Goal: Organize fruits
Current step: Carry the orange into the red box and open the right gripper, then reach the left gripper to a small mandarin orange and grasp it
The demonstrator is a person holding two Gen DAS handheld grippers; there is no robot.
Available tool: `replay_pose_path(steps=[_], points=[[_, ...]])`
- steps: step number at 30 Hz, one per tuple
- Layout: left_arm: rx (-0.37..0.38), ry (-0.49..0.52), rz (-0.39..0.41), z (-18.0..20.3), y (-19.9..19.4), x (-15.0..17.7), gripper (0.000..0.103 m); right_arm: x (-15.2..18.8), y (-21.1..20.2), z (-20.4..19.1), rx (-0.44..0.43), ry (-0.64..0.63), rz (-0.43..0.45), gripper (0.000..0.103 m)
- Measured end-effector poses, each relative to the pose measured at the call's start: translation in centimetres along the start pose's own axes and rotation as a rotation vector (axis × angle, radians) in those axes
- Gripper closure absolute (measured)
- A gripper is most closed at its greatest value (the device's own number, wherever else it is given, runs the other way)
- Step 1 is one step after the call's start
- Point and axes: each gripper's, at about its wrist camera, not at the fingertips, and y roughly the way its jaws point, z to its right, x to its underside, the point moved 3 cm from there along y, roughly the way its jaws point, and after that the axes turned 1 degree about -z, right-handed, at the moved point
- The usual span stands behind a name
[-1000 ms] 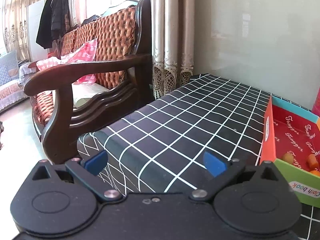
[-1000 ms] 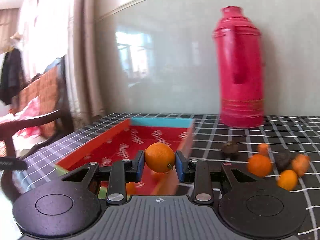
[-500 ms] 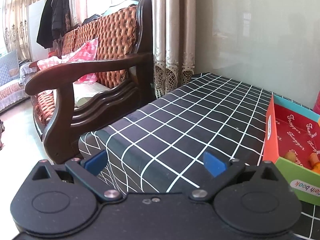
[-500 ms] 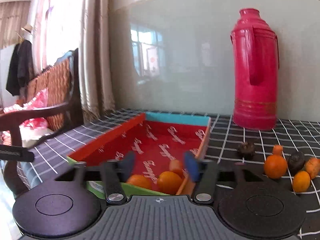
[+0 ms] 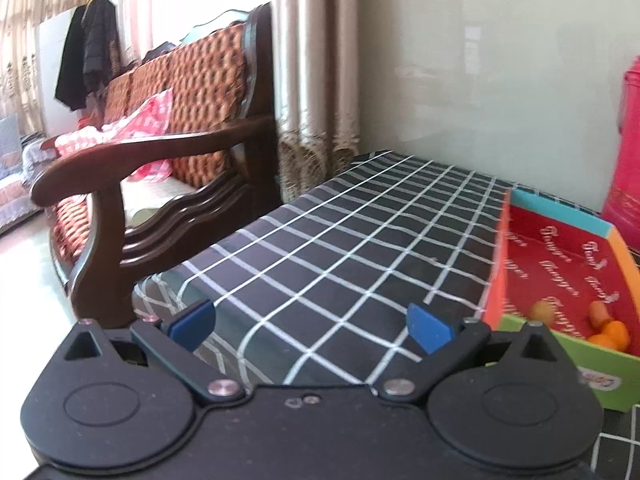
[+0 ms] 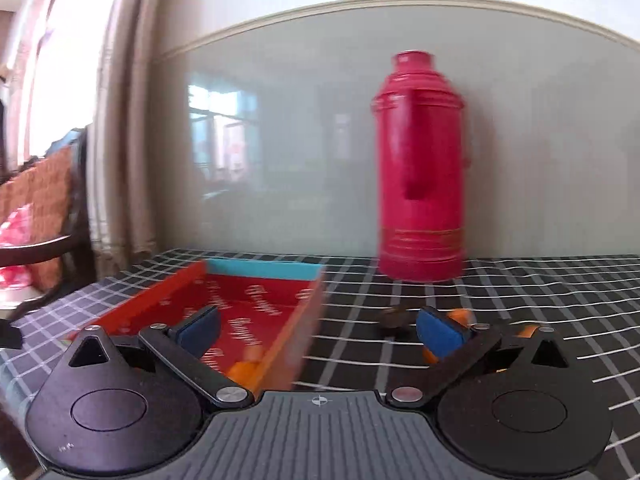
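Note:
A red cardboard box [image 6: 256, 308] with a blue far wall lies on the checked table; it also shows in the left wrist view [image 5: 560, 272]. Small orange fruits [image 5: 608, 330] lie in its near corner, and one shows in the right wrist view [image 6: 240, 370]. My right gripper [image 6: 318, 330] is open and empty above the box's right wall. A dark fruit [image 6: 394, 318] and orange fruits [image 6: 458, 314] lie on the table to the right, partly hidden by my right finger. My left gripper [image 5: 310, 322] is open and empty over the table left of the box.
A tall red thermos [image 6: 420, 176] stands at the wall behind the box; it also shows in the left wrist view [image 5: 628, 152]. A wooden sofa [image 5: 160, 152] stands off the table's left edge. Curtains [image 5: 320, 60] hang in the corner.
My right gripper opened and let the orange fall into the box, then swung right and opened wider. My left gripper turned slightly right, showing more of the box.

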Motion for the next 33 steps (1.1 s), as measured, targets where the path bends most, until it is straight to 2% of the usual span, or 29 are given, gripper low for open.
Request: replay_pose_path(steps=[5,10,14,19,26,30,33], points=[[0.06,0.059,0.035,3.6,-1.0,0.1,0.007,0.0,-0.3,2.9,0.126,-0.001,-0.035,0.0],[0.136,0.115,0.09,7.5,-2.5,0.4,0.007,-0.2,-1.6,6.6,0.23,0.053,-0.051,0.0],[0.227,0.187,0.145,11.4,-3.9,0.9,0.007,-0.3,-2.5,10.0,0.374,0.089,-0.078,0.0],[0.34,0.267,0.206,15.8,-5.7,1.7,0.007,0.3,-3.4,15.1,0.566,0.165,-0.154,0.0],[0.479,0.342,0.189,22.0,-6.8,3.5,0.01,1.5,-5.3,21.1,0.732,0.243,-0.25,0.0],[0.534,0.38,0.17,24.8,-7.2,4.6,0.014,1.9,-6.4,23.5,0.783,0.26,-0.273,0.0],[0.568,0.409,0.148,26.6,-7.1,5.3,0.021,2.1,-7.1,24.7,0.805,0.266,-0.273,0.0]])
